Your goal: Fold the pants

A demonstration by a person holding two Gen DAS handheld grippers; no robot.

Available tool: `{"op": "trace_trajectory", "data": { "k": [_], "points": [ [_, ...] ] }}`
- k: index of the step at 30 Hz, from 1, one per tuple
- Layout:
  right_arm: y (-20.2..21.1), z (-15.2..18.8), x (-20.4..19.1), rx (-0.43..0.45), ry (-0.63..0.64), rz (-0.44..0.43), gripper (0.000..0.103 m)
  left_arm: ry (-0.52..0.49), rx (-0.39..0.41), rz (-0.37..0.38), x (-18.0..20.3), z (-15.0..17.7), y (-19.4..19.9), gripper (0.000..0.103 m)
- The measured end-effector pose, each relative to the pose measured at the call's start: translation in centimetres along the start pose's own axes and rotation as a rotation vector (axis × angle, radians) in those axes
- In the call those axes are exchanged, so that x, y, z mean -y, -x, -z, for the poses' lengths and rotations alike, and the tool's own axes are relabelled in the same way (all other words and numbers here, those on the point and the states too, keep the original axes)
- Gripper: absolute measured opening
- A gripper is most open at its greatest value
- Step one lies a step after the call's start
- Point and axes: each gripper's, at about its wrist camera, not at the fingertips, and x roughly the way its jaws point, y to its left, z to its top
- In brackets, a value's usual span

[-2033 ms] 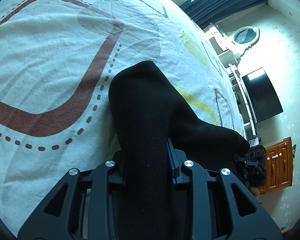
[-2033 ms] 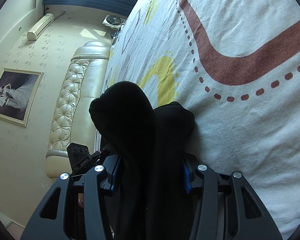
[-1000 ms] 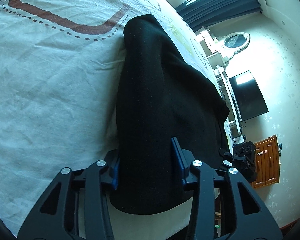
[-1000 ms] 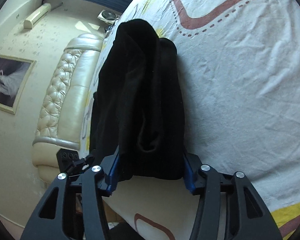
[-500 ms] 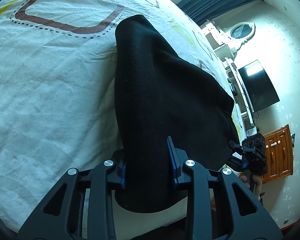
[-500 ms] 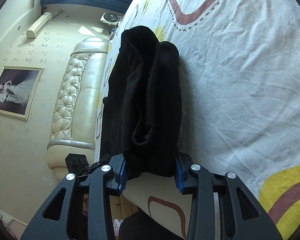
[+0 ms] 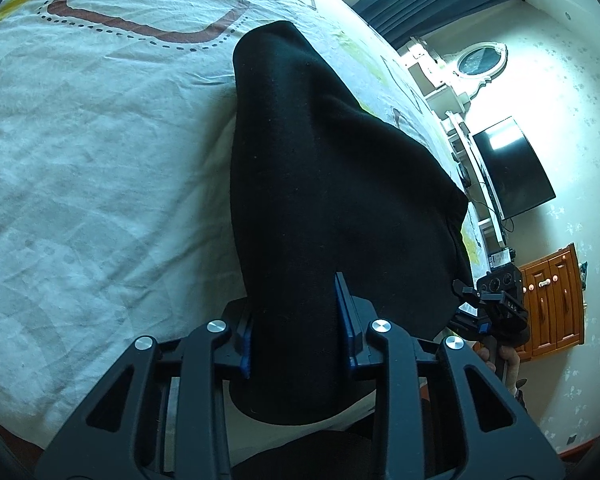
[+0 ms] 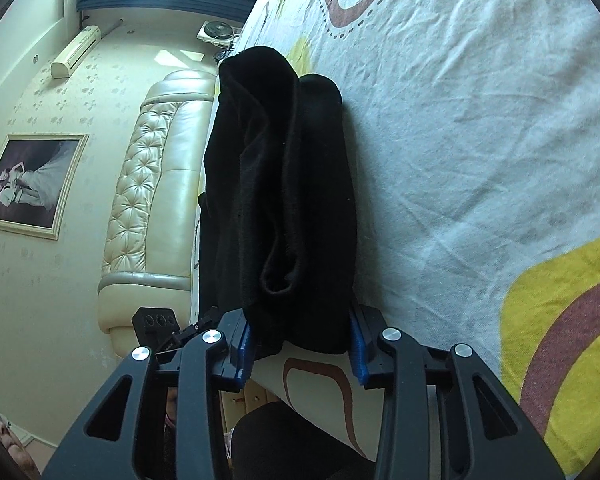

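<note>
1. Wide open bedsheet (image 7: 100, 168) left of the black pants (image 7: 320, 200); more bare sheet to their right in the right wrist view.
2. Blocked beyond by padded headboard (image 8: 148, 200).
3. Hemmed in by TV (image 7: 512, 168) and wooden cabinet (image 7: 552, 300).

A bed (image 7: 100, 160) with a white sheet printed in brown and yellow stands beside a tufted cream headboard (image 8: 148, 184), a framed picture (image 8: 32, 184), a wall television (image 7: 512, 168), an oval mirror (image 7: 480, 60) and a wooden cabinet (image 7: 552, 300).
</note>
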Motion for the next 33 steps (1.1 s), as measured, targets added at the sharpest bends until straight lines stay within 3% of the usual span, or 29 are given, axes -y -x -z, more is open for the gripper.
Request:
{"op": "trace_trajectory", "data": {
  "k": [3, 6, 10, 14, 15, 19, 23, 28, 33],
  "points": [
    [0.0, 0.0, 0.4, -0.001, -0.007, -0.009, 0.039, 0.004, -0.003, 0.006, -0.2, 0.2, -0.1, 0.034],
    [0.5, 0.2, 1.3, -0.004, -0.017, -0.022, 0.04, 0.033, -0.019, 0.019, -0.8, 0.5, -0.2, 0.045],
    [0.6, 0.3, 1.4, 0.005, -0.016, -0.046, 0.05, 0.092, -0.035, 0.094, -1.9, 0.5, -0.6, 0.058],
    [0.9, 0.6, 1.3, 0.019, -0.021, -0.069, 0.057, 0.029, -0.043, 0.13, -0.8, 0.6, -0.9, 0.086],
    [1.1, 0.6, 1.4, 0.02, -0.021, -0.07, 0.059, 0.013, -0.043, 0.126, -0.4, 0.6, -1.0, 0.089],
    [1.8, 1.0, 1.1, 0.027, -0.001, -0.032, 0.068, -0.045, -0.034, 0.056, 0.9, 1.1, -1.4, 0.093],
    [2.3, 2.0, -0.1, 0.049, 0.05, 0.066, 0.073, -0.079, -0.022, 0.001, 1.3, 1.5, -1.2, 0.093],
    [2.5, 3.9, -1.3, 0.077, 0.11, 0.223, 0.075, -0.149, 0.001, -0.185, 3.8, 2.6, -0.7, 0.093],
    [2.3, 5.4, -2.4, 0.113, 0.132, 0.321, 0.08, -0.141, 0.059, -0.306, 5.2, 3.7, 0.3, 0.093]
  ]
}}
